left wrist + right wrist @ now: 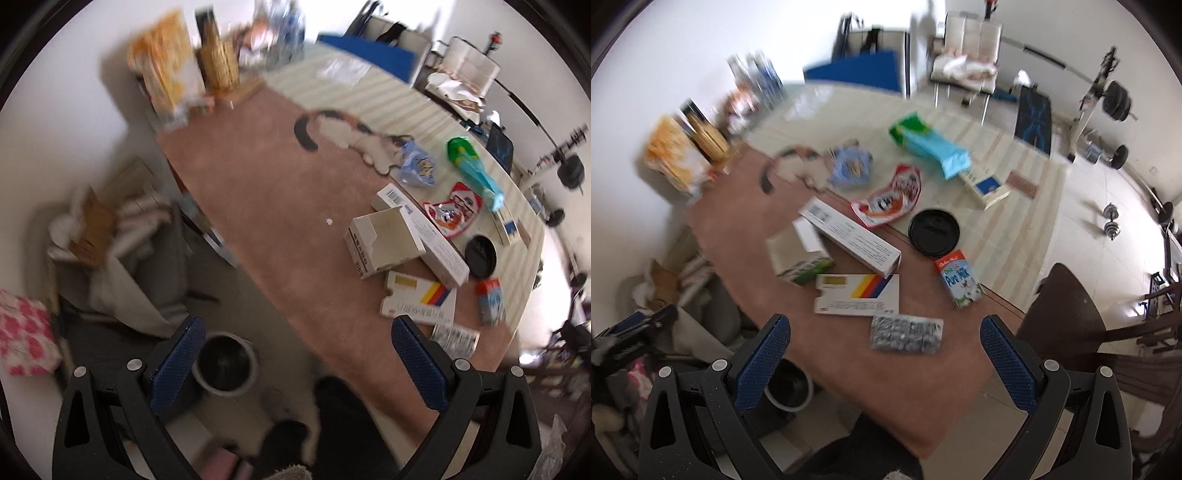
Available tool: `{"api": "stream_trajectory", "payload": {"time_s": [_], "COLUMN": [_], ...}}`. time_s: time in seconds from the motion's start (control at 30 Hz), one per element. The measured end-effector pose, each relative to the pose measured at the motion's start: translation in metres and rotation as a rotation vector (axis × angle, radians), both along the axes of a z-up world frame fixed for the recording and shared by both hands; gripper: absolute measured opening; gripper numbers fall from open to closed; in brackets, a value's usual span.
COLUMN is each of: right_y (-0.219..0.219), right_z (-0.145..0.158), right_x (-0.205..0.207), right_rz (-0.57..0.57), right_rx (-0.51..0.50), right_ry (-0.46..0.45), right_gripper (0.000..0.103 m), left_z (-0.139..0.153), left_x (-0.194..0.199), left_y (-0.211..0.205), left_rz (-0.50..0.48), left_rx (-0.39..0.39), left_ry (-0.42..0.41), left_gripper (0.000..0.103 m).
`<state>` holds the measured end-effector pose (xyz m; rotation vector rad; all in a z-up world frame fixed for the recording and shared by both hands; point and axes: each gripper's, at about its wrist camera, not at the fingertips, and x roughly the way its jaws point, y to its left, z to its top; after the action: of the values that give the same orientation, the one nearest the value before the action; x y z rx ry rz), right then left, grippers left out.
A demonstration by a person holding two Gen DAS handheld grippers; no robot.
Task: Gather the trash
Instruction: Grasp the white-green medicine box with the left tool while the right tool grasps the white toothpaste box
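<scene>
Trash lies scattered on a brown table (923,387): a silver blister pack (906,334), a white box with coloured stripes (857,293), a long white box (849,230), an open carton (798,258), a small milk carton (958,278), a black lid (933,231), a red wrapper (890,199) and a blue-green bag (932,146). My right gripper (884,363) hangs open just above the blister pack. My left gripper (297,367) is open at the table's near left edge, over a round bin (225,363) on the floor. The striped box (419,297) sits by its right finger.
A cat-shaped mat (347,134) and a striped cloth (369,88) cover the far table. Snack bags (166,66) stand at the far left corner. A dark chair (1067,325) is at the right, bags and cardboard (92,229) on the left floor, gym weights (1115,103) beyond.
</scene>
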<state>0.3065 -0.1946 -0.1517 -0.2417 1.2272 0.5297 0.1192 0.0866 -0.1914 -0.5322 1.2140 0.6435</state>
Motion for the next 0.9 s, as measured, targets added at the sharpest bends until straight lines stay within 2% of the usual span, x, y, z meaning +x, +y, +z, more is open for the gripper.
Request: {"api": "stream_trajectory", "payload": {"time_s": [0.07,0.13,0.23,0.3,0.37,0.43,0.5,0.53,0.6,0.63,0.7,0.83,0.9], "right_y": [0.02,0.045,0.081,0.106,0.124,0.134,0.145,0.148,0.153,0.156,0.163,0.185,0.202], "right_z": [-0.036,-0.075,-0.128,-0.16,-0.185,-0.199,-0.214,-0.22,-0.227,-0.229,-0.235,-0.241,-0.247], "right_x": [0.026,0.053,0.083,0.095,0.103,0.107,0.111,0.113,0.115,0.116,0.116,0.111,0.107], "right_rz": [0.018,0.061,0.131,0.192,0.243,0.277,0.309,0.318,0.333,0.338,0.353,0.393,0.414], "right_rx": [-0.038,-0.099,-0.155,-0.199,-0.225,-0.244,-0.252,-0.258,-0.247,-0.241,-0.23,-0.243,-0.251], "right_ry": [0.031,0.068,0.129,0.151,0.184,0.206,0.23,0.242,0.27,0.278,0.31,0.296,0.291], "right_gripper": [0.1,0.089,0.088,0.088,0.088,0.088,0.088,0.088,0.087,0.079,0.072,0.07,0.07], "left_z": [-0.025,-0.047,-0.078,-0.095,-0.116,-0.132,-0.147,-0.151,-0.151,-0.149,-0.143,-0.132,-0.13], "left_x": [0.021,0.043,0.081,0.102,0.12,0.13,0.135,0.134,0.13,0.126,0.112,0.083,0.073], "left_y": [0.012,0.019,0.025,0.028,0.033,0.038,0.042,0.043,0.046,0.047,0.055,0.07,0.076], "left_rz": [0.037,0.052,0.037,0.025,0.02,0.02,0.022,0.022,0.013,0.01,0.024,0.048,0.062], "left_rx": [-0.054,-0.117,-0.18,-0.211,-0.251,-0.282,-0.318,-0.331,-0.31,-0.297,-0.278,-0.185,-0.182], "left_ry": [0.038,0.054,0.086,0.102,0.124,0.145,0.168,0.174,0.187,0.191,0.204,0.251,0.258], "left_gripper": [0.103,0.102,0.093,0.079,0.072,0.056,0.029,0.02,0.006,0.002,0.002,0.002,0.002]}}
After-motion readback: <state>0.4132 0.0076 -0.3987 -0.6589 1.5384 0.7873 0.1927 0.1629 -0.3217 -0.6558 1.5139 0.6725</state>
